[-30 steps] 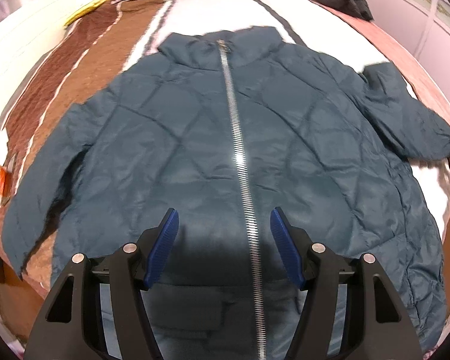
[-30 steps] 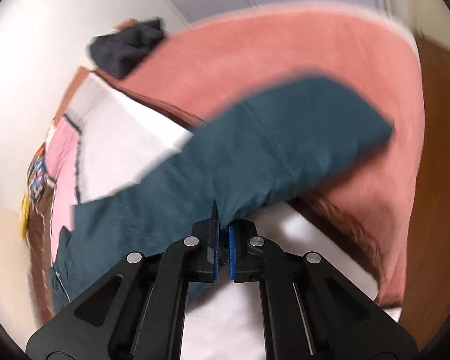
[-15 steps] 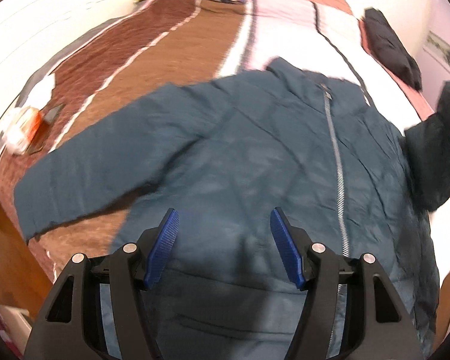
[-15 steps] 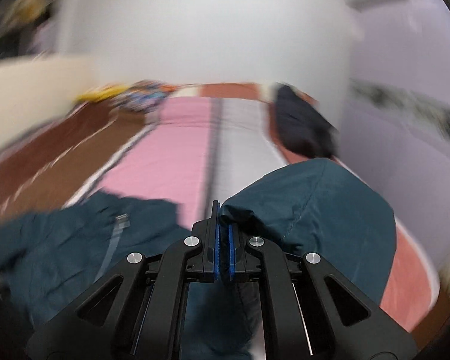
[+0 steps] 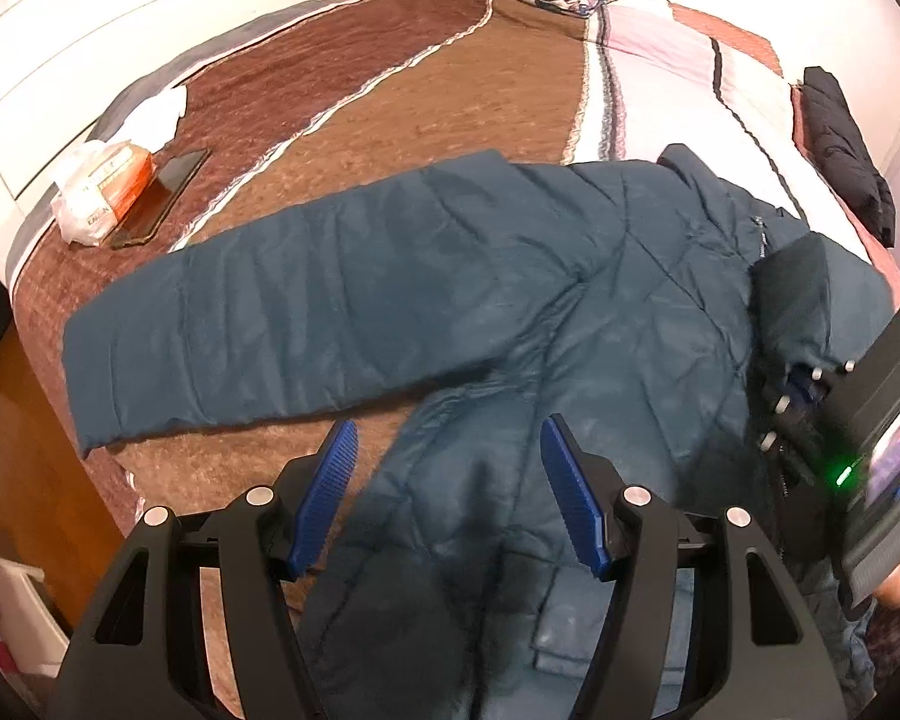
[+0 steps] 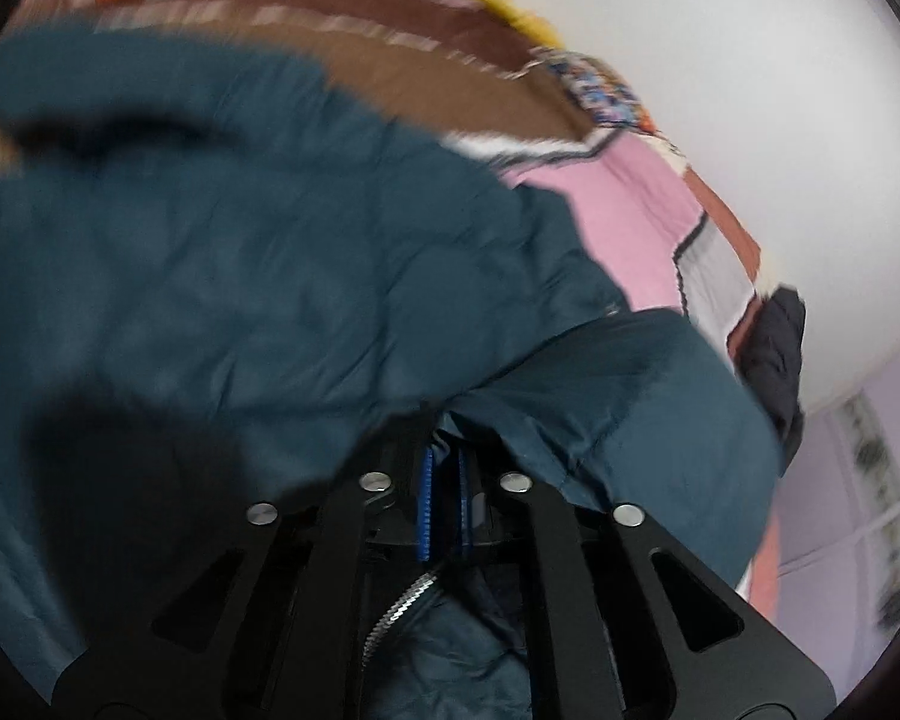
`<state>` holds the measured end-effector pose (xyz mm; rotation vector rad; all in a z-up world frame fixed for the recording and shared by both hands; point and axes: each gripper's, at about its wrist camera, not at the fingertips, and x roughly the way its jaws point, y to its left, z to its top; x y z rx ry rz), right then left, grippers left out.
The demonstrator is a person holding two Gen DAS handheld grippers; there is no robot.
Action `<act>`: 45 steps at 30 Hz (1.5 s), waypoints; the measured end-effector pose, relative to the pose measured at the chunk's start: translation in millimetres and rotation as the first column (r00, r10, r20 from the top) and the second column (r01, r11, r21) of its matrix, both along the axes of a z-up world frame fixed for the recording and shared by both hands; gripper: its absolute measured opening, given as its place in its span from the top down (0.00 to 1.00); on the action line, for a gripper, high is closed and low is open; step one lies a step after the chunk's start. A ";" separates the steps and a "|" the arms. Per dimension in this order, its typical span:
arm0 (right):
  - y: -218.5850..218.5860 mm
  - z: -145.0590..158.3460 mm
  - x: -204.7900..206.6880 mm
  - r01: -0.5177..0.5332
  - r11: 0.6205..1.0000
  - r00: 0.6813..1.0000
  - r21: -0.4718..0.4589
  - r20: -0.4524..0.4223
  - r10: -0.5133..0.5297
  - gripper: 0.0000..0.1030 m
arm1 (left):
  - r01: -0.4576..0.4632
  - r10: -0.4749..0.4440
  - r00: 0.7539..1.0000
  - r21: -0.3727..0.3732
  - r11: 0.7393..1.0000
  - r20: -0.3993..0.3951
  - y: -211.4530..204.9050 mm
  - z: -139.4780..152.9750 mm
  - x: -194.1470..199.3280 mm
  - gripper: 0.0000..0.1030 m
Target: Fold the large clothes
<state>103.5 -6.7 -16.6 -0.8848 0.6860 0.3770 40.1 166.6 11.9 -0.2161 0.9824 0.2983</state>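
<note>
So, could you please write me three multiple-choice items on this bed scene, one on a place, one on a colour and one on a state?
1. Where does the phone lie?
A. on the teal jacket
B. on the brown blanket beside a plastic-wrapped packet
C. on the floor

2. What colour is the jacket spread on the bed?
A. dark teal
B. red
C. yellow

3. How do the left tongs stand?
A. clamped on a sleeve
B. shut on nothing
C. wide open over the jacket

Answers:
1 B: it lies on the blanket next to the packet.
2 A: the quilted fabric is dark teal in both views.
3 C: there is a broad gap between the blue pads, with nothing gripped.
</note>
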 end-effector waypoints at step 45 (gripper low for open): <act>-301.8 62.1 -57.9 0.745 0.473 0.666 0.470 -0.548 -0.506 0.52 | 0.777 -0.851 0.440 0.597 0.202 -0.285 -329.9 -44.9 73.5 0.65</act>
